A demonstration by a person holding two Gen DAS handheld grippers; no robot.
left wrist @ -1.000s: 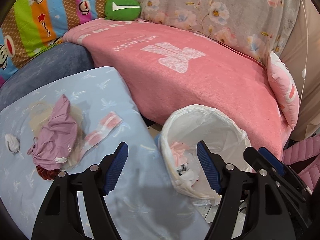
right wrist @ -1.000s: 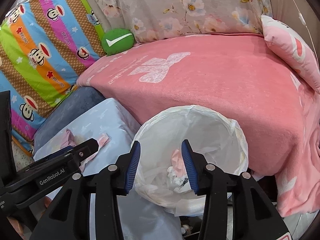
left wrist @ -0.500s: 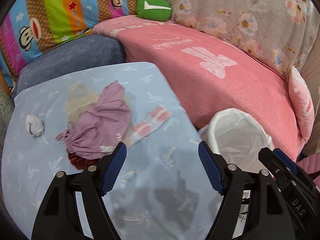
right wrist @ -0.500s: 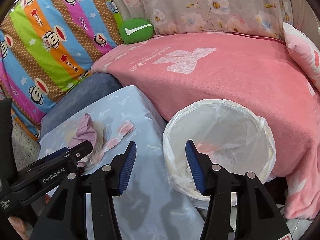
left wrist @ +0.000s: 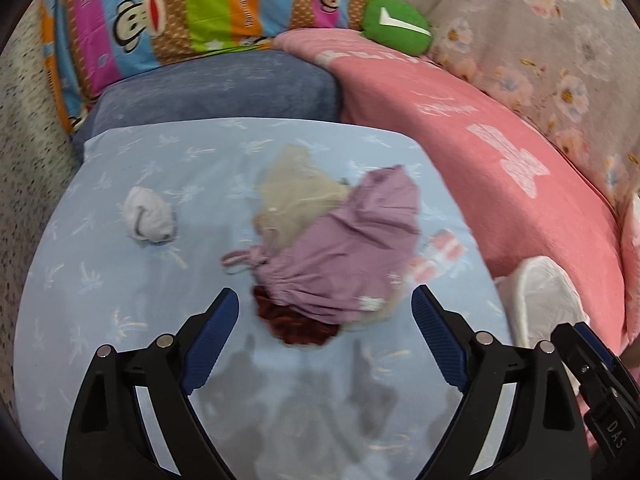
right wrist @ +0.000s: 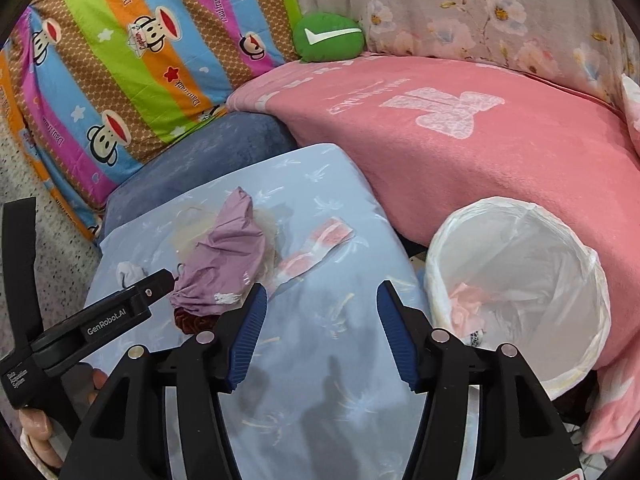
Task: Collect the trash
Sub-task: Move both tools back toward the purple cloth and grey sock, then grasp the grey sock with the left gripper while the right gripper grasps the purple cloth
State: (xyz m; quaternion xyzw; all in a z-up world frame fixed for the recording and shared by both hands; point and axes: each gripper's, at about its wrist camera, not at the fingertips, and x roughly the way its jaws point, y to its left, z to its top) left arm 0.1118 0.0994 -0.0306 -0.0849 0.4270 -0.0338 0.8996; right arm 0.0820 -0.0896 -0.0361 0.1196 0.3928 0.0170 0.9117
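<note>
Left wrist view: my left claw (left wrist: 325,320) hangs released, jaws wide, over the trash pile on the light blue table cover (left wrist: 120,280).

The purple drawstring bag (left wrist: 344,248) lies on a beige plastic bag (left wrist: 296,196), with a dark red scrap (left wrist: 296,326) at its near edge. All look light, soft and crushable; I judge the gathered drawstring neck the best hold. A crumpled white tissue (left wrist: 148,216) and a pink-and-white wrapper (right wrist: 316,250) lie apart. My right claw (right wrist: 322,332) is also released, empty. The lined trash bin (right wrist: 516,288) stands beside the table. Readable: "GenRobot.AI", "DAS".
</note>
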